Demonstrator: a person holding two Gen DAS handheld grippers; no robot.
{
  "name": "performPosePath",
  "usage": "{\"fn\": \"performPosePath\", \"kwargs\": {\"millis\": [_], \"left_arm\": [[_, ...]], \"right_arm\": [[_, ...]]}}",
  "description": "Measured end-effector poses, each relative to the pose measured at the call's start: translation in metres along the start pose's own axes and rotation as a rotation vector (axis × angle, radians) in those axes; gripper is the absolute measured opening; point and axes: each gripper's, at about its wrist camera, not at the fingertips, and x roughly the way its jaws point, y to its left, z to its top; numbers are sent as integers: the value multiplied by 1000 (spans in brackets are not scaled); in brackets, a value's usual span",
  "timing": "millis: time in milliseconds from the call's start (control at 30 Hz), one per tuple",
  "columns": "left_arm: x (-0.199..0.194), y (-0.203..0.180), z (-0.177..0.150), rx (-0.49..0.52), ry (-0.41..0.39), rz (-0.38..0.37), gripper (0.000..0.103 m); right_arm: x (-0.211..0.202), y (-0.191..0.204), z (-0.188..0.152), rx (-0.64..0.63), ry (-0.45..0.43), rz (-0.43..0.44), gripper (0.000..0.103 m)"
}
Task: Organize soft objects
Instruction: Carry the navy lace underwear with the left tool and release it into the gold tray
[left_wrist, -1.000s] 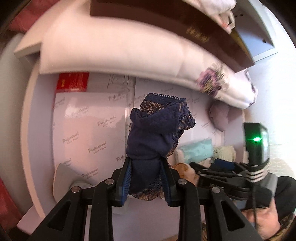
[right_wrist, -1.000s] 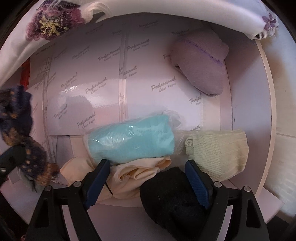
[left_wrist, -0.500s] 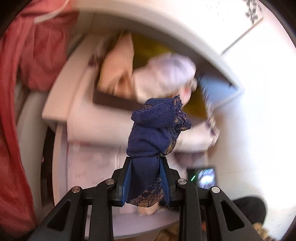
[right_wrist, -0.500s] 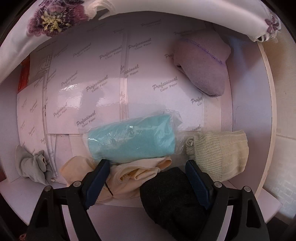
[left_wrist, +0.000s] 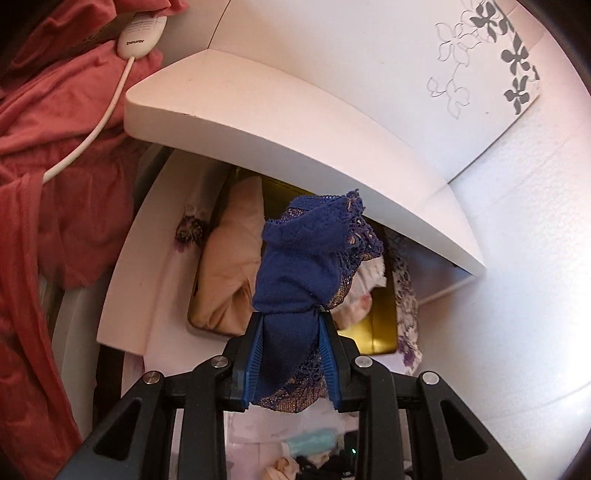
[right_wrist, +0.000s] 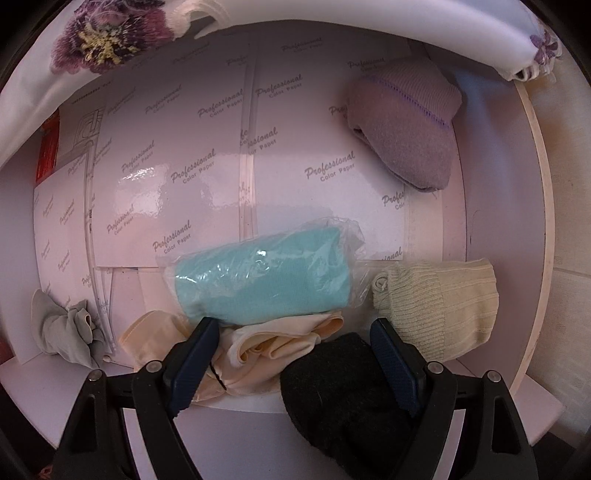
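My left gripper (left_wrist: 291, 317) is shut on a navy blue lace garment (left_wrist: 310, 254), whose bunched top stands up above the blue pads. It hangs in front of an upper drawer (left_wrist: 384, 325) with a yellow inside that holds a beige folded cloth (left_wrist: 229, 266) and white and floral pieces. My right gripper (right_wrist: 291, 328) points down into the lower drawer, open, with nothing pressed between its fingers. Below it lie a teal roll in clear plastic (right_wrist: 266, 280), a peach cloth (right_wrist: 280, 339) and a black sock (right_wrist: 343, 384); a cream ribbed sock (right_wrist: 439, 302) lies to the right.
A white shelf top (left_wrist: 280, 122) overhangs the upper drawer. Red fabric (left_wrist: 48, 155) and a white corded controller (left_wrist: 142, 31) lie at the left. In the lower drawer sit a lilac sock (right_wrist: 406, 136), a grey crumpled cloth (right_wrist: 66, 325) and printed paper lining (right_wrist: 177, 158).
My left gripper has risen with the navy garment from the lower drawer up to the upper drawer, leaving the right wrist view. The right gripper has stayed still and open.
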Motion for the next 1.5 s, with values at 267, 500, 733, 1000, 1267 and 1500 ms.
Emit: {"fn": "performPosePath", "kwargs": {"millis": [267, 500, 733, 1000, 1267, 1500], "left_arm": [[38, 4, 16, 3, 14, 44, 29], [79, 0, 14, 45, 90, 122, 29], [109, 3, 14, 45, 114, 186, 29], [115, -4, 8, 87, 102, 208, 32], [94, -1, 6, 96, 92, 188, 40], [63, -3, -11, 117, 59, 163, 40]], "right_arm": [[0, -2, 1, 0, 3, 0, 85], [0, -3, 2, 2, 9, 3, 85], [1, -3, 3, 2, 12, 2, 85], [3, 0, 3, -1, 15, 1, 85], [4, 0, 3, -2, 15, 0, 85], [4, 0, 3, -2, 14, 0, 85]]}}
